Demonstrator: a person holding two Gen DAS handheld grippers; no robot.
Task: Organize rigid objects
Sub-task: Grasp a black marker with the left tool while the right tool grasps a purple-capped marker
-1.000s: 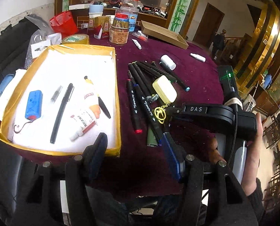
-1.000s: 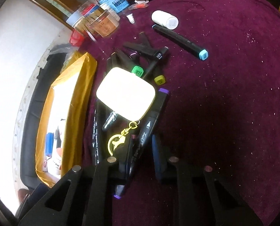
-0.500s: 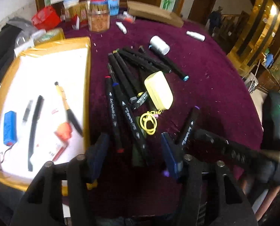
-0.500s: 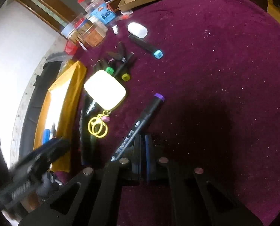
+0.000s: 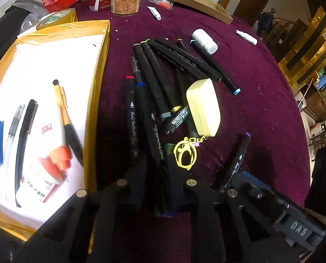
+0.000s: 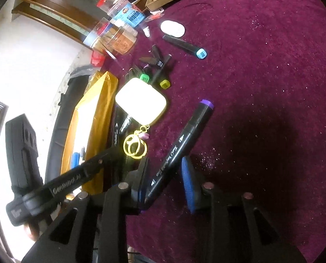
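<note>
Markers are what's getting sorted, most of them piled on the purple cloth (image 5: 261,109) beside the gold-edged tray (image 5: 101,70). From the left wrist camera, the left gripper (image 5: 157,182) has just been narrowing and its pads now sit tight around the blue-capped marker (image 5: 150,127) lying in the pile (looks like a proper pinch). The cream case (image 5: 203,107) with its yellow keyring sits just beside it.

Over on the right wrist camera, the right gripper (image 6: 165,179) has just been opening; the purple-capped marker (image 6: 182,149) lies between its 2 fingers, with a clear gap on the blue pad side, so it looks let go.

I'd say we're mid-pickup: next is lifting the blue-capped one clear of its neighbours and carrying it to the tray.
</note>
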